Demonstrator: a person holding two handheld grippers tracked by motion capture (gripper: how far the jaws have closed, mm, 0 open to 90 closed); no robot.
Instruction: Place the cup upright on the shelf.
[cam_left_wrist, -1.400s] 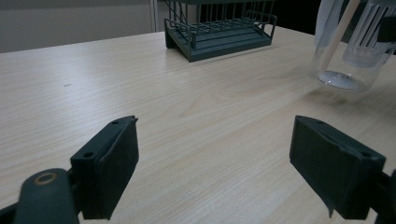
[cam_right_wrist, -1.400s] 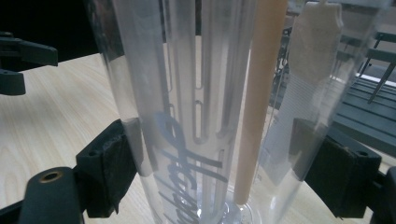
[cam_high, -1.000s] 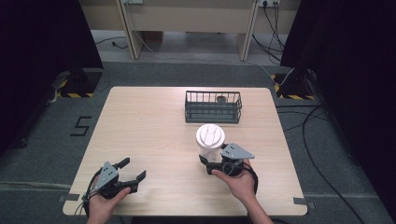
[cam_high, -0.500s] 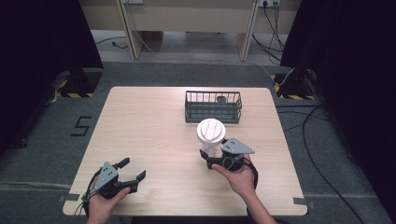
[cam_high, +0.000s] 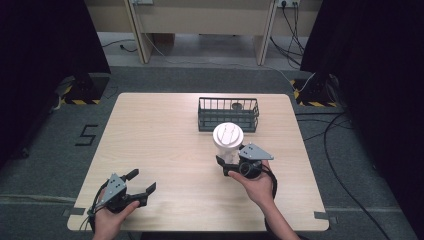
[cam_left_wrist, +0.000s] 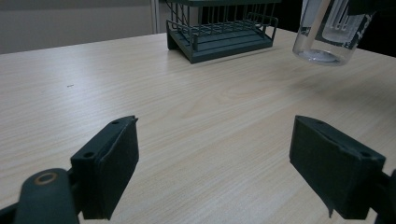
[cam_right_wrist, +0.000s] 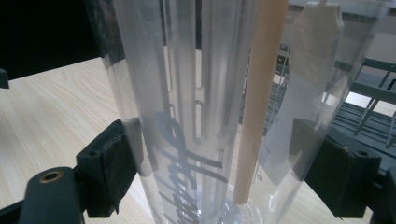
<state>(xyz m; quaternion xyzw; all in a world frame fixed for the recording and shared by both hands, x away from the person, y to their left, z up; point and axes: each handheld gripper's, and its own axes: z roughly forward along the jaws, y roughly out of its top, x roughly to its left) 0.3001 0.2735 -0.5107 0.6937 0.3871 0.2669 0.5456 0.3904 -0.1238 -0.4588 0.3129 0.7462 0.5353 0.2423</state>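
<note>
A clear plastic tumbler (cam_high: 228, 134) with a white lid hangs above the table's right half, just in front of the wire basket (cam_high: 202, 114). My right gripper (cam_high: 227, 165) is shut on the tumbler's lower part. In the right gripper view both pads press the tumbler's wall (cam_right_wrist: 187, 116), and a beige straw (cam_right_wrist: 259, 93) stands inside it. The left gripper view shows the tumbler's base (cam_left_wrist: 324, 42) off the wood, with a shadow beneath. My left gripper (cam_high: 140, 182) rests open near the front left corner, its jaws (cam_left_wrist: 229, 172) wide apart with nothing between them.
The dark green wire basket (cam_left_wrist: 219, 35) stands at the back right of the wooden table (cam_high: 160, 135), with a small dark round object (cam_high: 236, 106) inside. Cables and dark stands lie on the floor around the table.
My right gripper has carried the tumbler up and a little farther toward the basket. The left gripper has stayed where it was, open.
</note>
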